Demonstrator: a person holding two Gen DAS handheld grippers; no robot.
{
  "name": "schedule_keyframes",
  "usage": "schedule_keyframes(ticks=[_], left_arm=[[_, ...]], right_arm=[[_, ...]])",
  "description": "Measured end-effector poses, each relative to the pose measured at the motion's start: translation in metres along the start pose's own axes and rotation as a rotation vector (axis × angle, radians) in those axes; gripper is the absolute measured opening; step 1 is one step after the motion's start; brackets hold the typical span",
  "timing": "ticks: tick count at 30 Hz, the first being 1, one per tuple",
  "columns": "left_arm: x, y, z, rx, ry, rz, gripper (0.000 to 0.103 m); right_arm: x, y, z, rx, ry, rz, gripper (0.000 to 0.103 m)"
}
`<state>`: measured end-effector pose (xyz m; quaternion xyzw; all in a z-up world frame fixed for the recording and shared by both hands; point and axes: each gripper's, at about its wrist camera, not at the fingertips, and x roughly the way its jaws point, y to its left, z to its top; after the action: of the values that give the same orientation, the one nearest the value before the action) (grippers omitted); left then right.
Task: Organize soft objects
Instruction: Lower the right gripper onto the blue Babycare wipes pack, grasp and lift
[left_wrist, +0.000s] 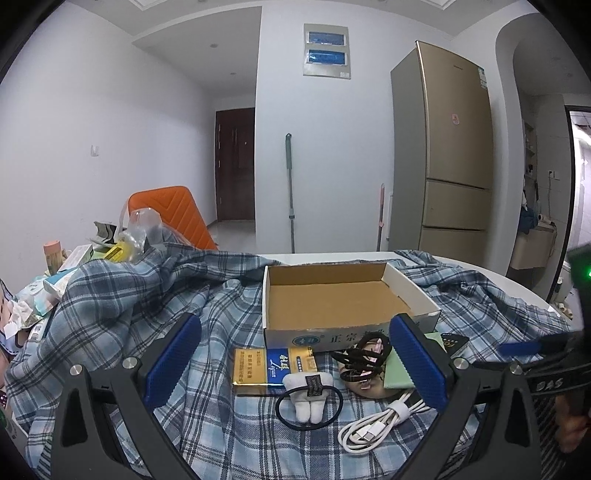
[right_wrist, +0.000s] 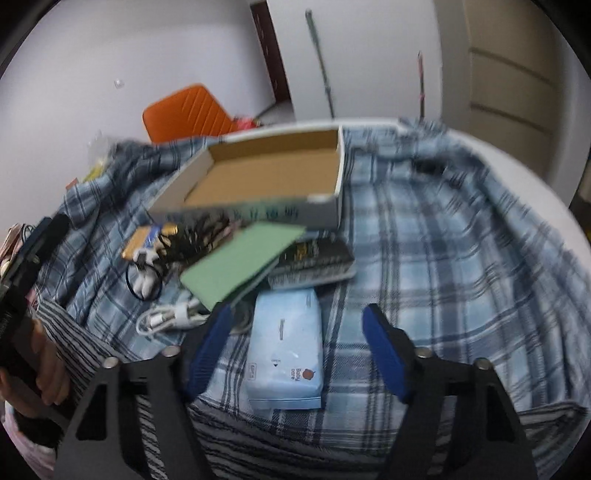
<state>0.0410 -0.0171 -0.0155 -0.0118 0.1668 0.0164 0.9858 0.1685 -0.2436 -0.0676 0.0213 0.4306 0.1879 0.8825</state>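
Note:
An open cardboard box (left_wrist: 332, 301) (right_wrist: 266, 173) stands empty on a blue plaid cloth (left_wrist: 129, 314) (right_wrist: 443, 258). In front of it lie a white plush tooth with a black hair tie (left_wrist: 308, 398) (right_wrist: 144, 277), a tangle of black hair ties (left_wrist: 364, 356) (right_wrist: 195, 236), a coiled white cable (left_wrist: 376, 424) (right_wrist: 166, 317) and a gold and blue packet (left_wrist: 266, 365). My left gripper (left_wrist: 295, 363) is open above these, holding nothing. My right gripper (right_wrist: 295, 347) is open around a pale blue tissue pack (right_wrist: 284, 350), not touching it. The right gripper also shows in the left wrist view (left_wrist: 524, 347).
A green notebook (right_wrist: 240, 264) (left_wrist: 400, 373) lies over a black box (right_wrist: 314, 262). Clutter of packets and a plastic bag (left_wrist: 136, 232) sits at the left. An orange chair (left_wrist: 173, 214) stands behind the table. A gold fridge (left_wrist: 450, 147) stands at the back right.

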Motion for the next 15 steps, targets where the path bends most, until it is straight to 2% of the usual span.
schedule_keyframes(ticks=[4,6,7,13,15], left_arm=[[0.003,0.003,0.001,-0.012,0.015,0.003,0.103],[0.005,0.002,0.001,-0.007,0.024,0.005,0.103],[0.007,0.001,0.001,-0.005,0.028,0.005,0.103],[0.023,-0.002,0.004,-0.003,0.010,0.019,0.103],[0.035,-0.003,0.004,0.003,0.049,0.019,0.103]], right_arm=[[0.015,0.001,-0.001,-0.006,0.069,0.015,0.062],[0.020,0.003,-0.001,-0.019,0.097,0.011,0.047],[0.023,0.004,-0.001,-0.024,0.111,0.015,0.035],[0.031,0.009,0.008,-0.076,0.106,-0.029,0.034],[0.032,0.008,0.010,-0.070,0.105,-0.038,0.034]])
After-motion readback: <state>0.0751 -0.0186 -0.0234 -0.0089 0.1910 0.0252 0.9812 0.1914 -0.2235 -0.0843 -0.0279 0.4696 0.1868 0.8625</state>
